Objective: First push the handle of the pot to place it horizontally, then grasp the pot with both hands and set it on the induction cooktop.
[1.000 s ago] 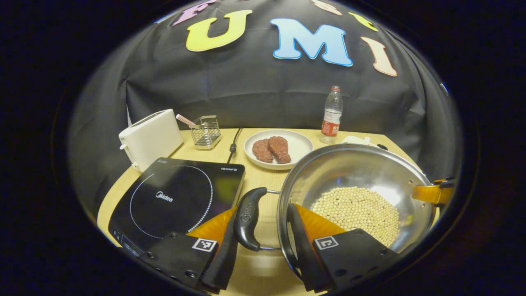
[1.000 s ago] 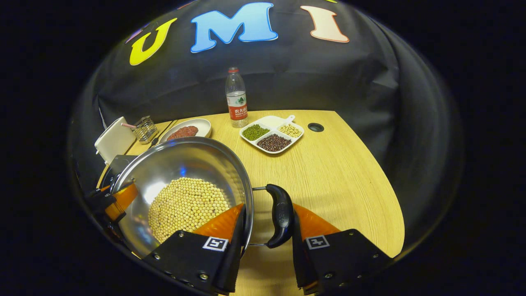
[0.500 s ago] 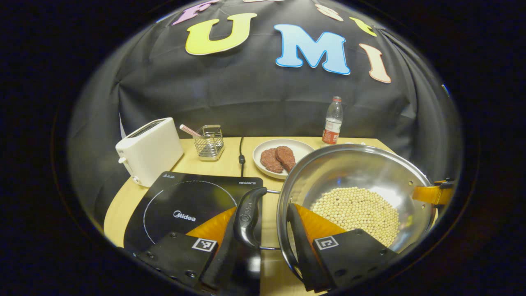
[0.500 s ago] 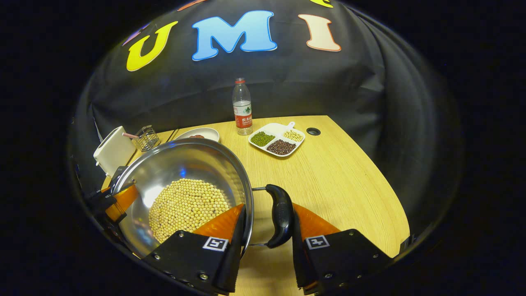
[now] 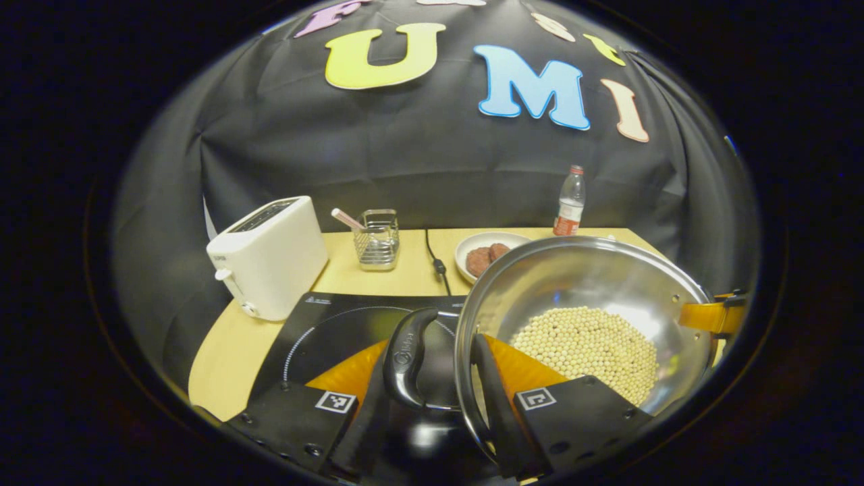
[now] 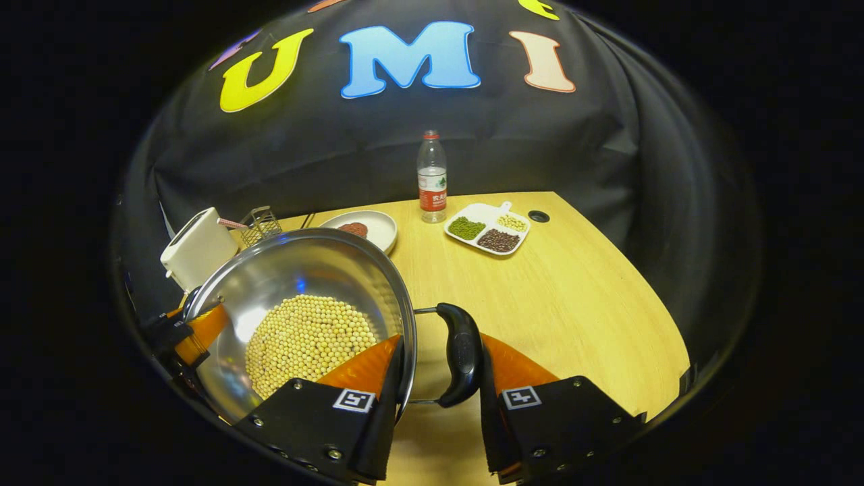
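Observation:
A steel pot (image 5: 594,283) holding pale soybeans (image 5: 587,344) hangs between both grippers. My left gripper (image 5: 432,398) is shut on the pot: one finger outside its black left handle (image 5: 407,354), the other inside the rim. My right gripper (image 6: 437,398) clamps the black right handle (image 6: 462,354) and the rim the same way. The black induction cooktop (image 5: 337,324) lies under the left handle and the pot's left side. The right gripper's orange finger (image 5: 705,316) shows at the pot's far rim, and the left gripper (image 6: 189,334) at the pot's (image 6: 304,290) far edge.
On the wooden table (image 6: 574,304), a white toaster (image 5: 270,256) stands left of the cooktop. Behind it are a wire basket (image 5: 378,239), a black cable (image 5: 435,260) and a plate of meat patties (image 5: 486,253). A water bottle (image 6: 432,179) and a divided dish of beans (image 6: 487,227) sit at the back right.
Both grippers have carried the pot to the left. The cooktop has slid under the left handle, and the toaster, plate and bottle have shifted right in the views.

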Motion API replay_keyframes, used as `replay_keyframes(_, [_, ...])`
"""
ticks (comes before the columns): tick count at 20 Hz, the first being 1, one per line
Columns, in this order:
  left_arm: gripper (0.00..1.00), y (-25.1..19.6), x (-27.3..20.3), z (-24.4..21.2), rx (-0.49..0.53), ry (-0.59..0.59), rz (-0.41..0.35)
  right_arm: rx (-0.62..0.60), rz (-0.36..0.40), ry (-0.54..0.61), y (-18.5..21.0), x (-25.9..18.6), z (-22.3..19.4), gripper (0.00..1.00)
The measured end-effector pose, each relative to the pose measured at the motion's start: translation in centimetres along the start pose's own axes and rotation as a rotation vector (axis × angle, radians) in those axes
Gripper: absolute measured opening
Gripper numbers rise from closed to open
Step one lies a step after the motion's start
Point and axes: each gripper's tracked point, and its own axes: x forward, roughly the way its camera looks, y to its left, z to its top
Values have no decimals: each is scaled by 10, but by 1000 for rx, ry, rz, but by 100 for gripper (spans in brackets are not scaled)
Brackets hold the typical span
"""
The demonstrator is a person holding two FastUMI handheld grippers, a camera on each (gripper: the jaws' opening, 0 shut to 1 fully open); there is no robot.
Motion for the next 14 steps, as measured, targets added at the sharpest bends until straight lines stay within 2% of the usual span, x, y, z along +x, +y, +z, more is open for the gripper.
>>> replay_keyframes(1, [72,10,0,0,0,2,3,0,2,1,9,0,-1,54])
replay_keyframes(2, [67,20,-1,-2,-1,2,7,0,5,1,17,0,-1,54])
replay_keyframes(3, [72,30,-1,-2,-2,3,10,-1,9,-1,27,1,-2,54])
replay_keyframes(5, [72,51,-1,-3,-3,1,18,-3,16,-4,46,1,-3,54])
replay_keyframes(7, [68,70,-1,-3,-6,-1,27,-7,25,-7,63,0,-4,54])
replay_keyframes(8, [72,79,-2,-4,-8,0,33,-8,30,-7,71,2,-5,54])
replay_keyframes(14, [72,132,-3,-5,-19,3,77,-28,71,-6,122,6,-4,54])
